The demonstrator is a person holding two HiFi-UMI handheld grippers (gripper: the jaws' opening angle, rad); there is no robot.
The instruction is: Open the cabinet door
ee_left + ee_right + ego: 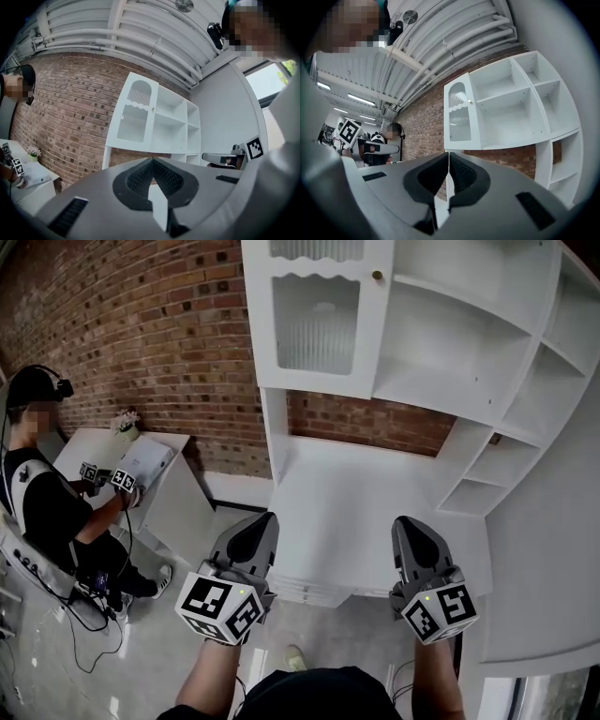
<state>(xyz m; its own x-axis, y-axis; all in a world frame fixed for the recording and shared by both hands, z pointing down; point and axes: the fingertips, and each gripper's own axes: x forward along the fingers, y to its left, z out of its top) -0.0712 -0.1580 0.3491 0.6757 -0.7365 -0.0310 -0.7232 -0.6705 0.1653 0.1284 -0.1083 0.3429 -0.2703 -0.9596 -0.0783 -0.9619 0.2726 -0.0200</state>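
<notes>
Here is the cabinet (pixel 450 381), white against the brick wall (pixel 141 334), and the door (pixel 316 320) sits at the left end of its upper section, shut flat in line with the open shelves to its right. It is a tall, narrow door with its long axis upright, and its face looks straight out into the room toward the two grippers. The frame is white with ribbed glass: a small arched pane on top and a bigger pane below with a wavy upper edge. A small brass knob (pixel 377 276) sits on its right edge, high up, next to the first open shelf. Both grippers are held in front of the cabinet, below the door and well apart from it, pointing at the cabinet and touching nothing. The left gripper (pixel 265 517) lines up roughly under the door, and in its own view the jaws meet tip to tip with nothing between them. The right gripper (pixel 405 521) is further toward the cabinet's right, under the open shelves, its jaws pressed together the same way and just as empty. The cabinet's flat lower surface (pixel 356 493) spreads out beyond both tips. Well off to the cabinet's left, along the wall, a seated person (pixel 47 502) works at a separate white table.
</notes>
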